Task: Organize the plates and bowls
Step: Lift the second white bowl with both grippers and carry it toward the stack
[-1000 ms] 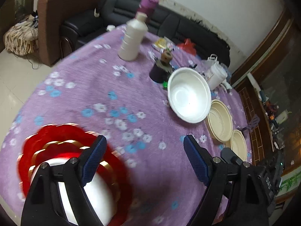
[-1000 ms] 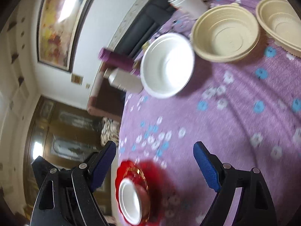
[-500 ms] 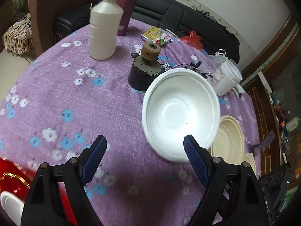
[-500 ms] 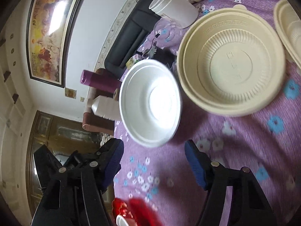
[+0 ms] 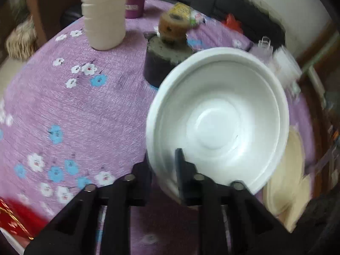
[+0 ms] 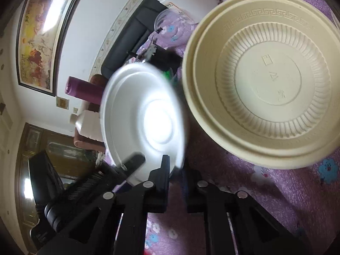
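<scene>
Grip status: both grippers have just been closing, and both now clamp the near rim of the white bowl (image 5: 216,125). Left gripper (image 5: 163,170) has one finger inside the wall and one outside; right gripper (image 6: 176,167) pinches the same rim beside it. Bowl sits on the purple tablecloth (image 5: 80,114), just beside the cream bowl (image 6: 267,80) and in front of a dark pot (image 5: 161,68). Judged light, thin-walled foam or plastic: likely to flex or crack under hard pressure and to tip if lifted from one edge. Rim is the only sound hold; keep the squeeze modest and lift level
</scene>
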